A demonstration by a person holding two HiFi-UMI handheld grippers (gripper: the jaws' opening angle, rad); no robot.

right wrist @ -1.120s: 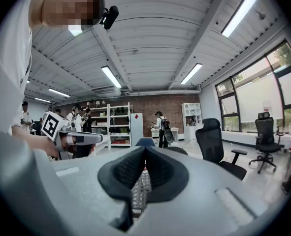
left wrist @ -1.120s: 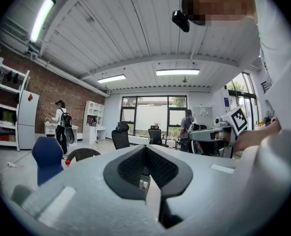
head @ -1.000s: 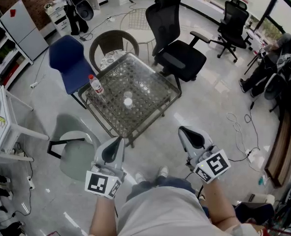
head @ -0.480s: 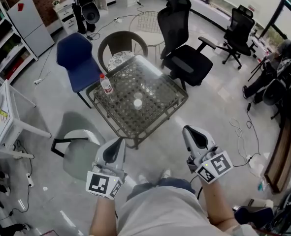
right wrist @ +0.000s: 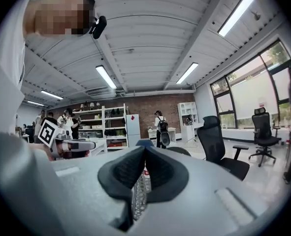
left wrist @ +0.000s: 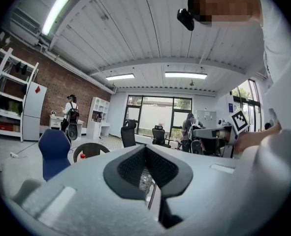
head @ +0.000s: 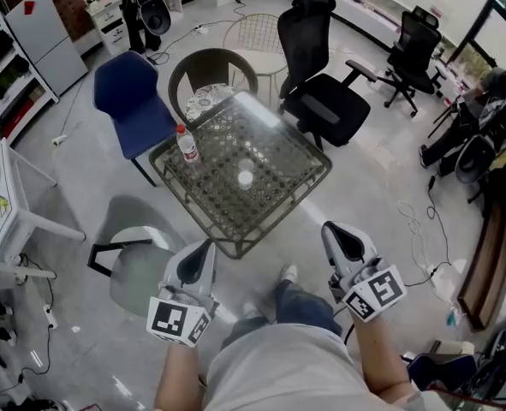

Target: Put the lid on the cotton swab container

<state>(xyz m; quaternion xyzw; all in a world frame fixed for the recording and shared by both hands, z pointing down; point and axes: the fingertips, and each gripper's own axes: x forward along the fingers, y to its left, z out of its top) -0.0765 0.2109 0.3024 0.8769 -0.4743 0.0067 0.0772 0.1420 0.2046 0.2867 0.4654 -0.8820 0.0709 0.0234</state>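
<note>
Both grippers empty, jaws pressed together: L gripper (head: 199, 257) and R gripper (head: 342, 236) are held at waist height, off the near corner of the glass table (head: 280, 211), not over it yet. Small white round thing (head: 245, 179), prob. the cotton swab container, sits about mid-table, ahead of and between both grippers, a bit nearer the L one. It's too small to tell lid from body; looks round from above, so no long axis to read. Red-capped bottle (head: 187, 145) stands upright at the table's far-left edge. Top is clear glass over a lattice, likely slippery. Blue chair (head: 126, 101), brown round chair (head: 211, 68) and black office chair (head: 321, 92) ring the table's far sides; grey glossy floor (head: 381, 187) around it.
</note>
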